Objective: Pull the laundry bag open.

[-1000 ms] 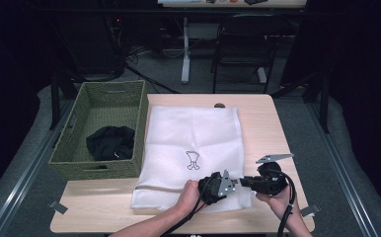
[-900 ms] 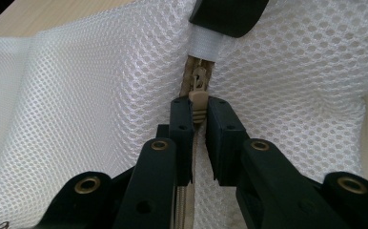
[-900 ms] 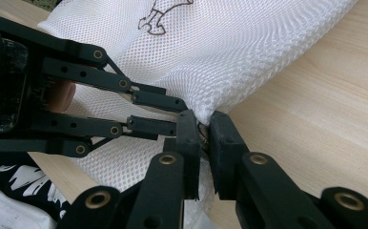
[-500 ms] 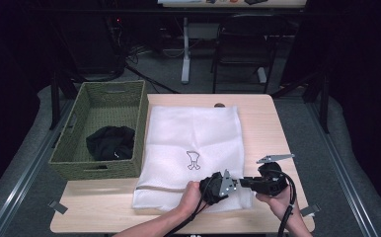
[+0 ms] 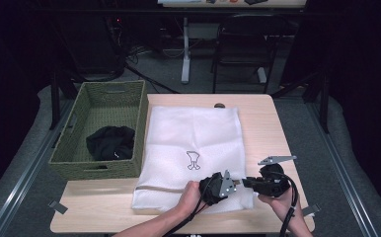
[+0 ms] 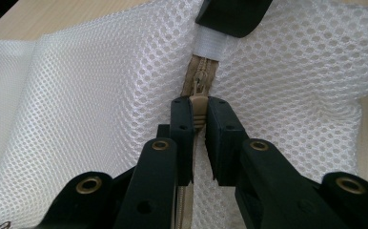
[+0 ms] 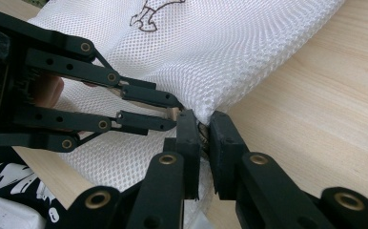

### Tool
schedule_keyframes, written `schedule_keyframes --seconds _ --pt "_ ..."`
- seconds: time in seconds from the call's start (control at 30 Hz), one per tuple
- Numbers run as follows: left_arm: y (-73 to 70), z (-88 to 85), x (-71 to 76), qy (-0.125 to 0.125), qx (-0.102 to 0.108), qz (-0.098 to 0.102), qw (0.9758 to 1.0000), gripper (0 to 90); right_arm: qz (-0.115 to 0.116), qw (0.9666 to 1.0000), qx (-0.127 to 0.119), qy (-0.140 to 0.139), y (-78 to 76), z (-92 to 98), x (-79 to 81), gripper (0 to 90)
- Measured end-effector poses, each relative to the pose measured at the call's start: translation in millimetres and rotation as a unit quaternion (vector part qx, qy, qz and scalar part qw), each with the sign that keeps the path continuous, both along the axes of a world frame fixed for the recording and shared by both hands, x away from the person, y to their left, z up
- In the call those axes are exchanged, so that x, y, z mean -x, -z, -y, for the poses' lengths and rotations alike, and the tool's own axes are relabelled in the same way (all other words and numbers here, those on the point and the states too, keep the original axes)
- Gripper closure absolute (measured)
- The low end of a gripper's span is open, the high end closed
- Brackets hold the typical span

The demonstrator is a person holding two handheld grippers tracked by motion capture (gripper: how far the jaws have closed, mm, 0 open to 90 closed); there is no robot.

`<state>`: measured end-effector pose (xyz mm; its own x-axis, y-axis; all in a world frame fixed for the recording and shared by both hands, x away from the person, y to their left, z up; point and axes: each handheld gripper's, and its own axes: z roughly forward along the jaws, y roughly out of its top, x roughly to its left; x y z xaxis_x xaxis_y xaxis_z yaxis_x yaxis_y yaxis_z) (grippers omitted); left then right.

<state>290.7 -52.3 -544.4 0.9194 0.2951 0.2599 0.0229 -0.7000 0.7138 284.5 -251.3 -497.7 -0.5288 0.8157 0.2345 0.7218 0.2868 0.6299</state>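
Observation:
A white mesh laundry bag with a small black print lies flat on the wooden table. At its near right corner the two grippers meet tip to tip. My left gripper is shut on the beige zipper pull, and the zipper's tape runs up to a white end tab. My right gripper is shut on that corner of the bag at the zipper's end. In the high view the left gripper points right and the right gripper points left.
A green woven basket stands left of the bag with a black garment inside. Bare wood lies right of the bag's corner. Chairs and a desk leg stand on the floor beyond the table's far edge.

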Motion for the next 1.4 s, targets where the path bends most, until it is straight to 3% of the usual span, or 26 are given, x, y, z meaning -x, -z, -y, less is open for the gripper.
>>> schedule_keyframes --seconds 0.3,1.23,1.3,1.37,1.4 --pt "-1.4 0.5 0.6 0.005 -0.010 0.006 0.9999 82.2 0.003 0.9999 0.010 0.000 0.3 -0.3 0.8 83.9" --pt "0.0 0.3 0.9 0.022 -0.035 0.032 0.9986 82.3 -0.009 1.0000 -0.001 0.002 3.2 0.1 -1.1 84.0" --pt "0.3 -1.2 -1.0 0.023 -0.029 0.017 0.9992 82.4 -0.011 0.9999 -0.007 0.003 4.0 0.3 -1.4 84.1" --pt "0.0 -2.7 -3.8 0.025 -0.017 0.010 0.9995 82.1 -0.018 0.9994 -0.031 0.003 5.1 3.6 -3.0 84.1" --pt "-0.2 -3.6 -5.8 0.022 -0.006 -0.007 0.9997 81.9 -0.022 0.9991 -0.034 0.006 4.9 4.0 -3.0 84.2"
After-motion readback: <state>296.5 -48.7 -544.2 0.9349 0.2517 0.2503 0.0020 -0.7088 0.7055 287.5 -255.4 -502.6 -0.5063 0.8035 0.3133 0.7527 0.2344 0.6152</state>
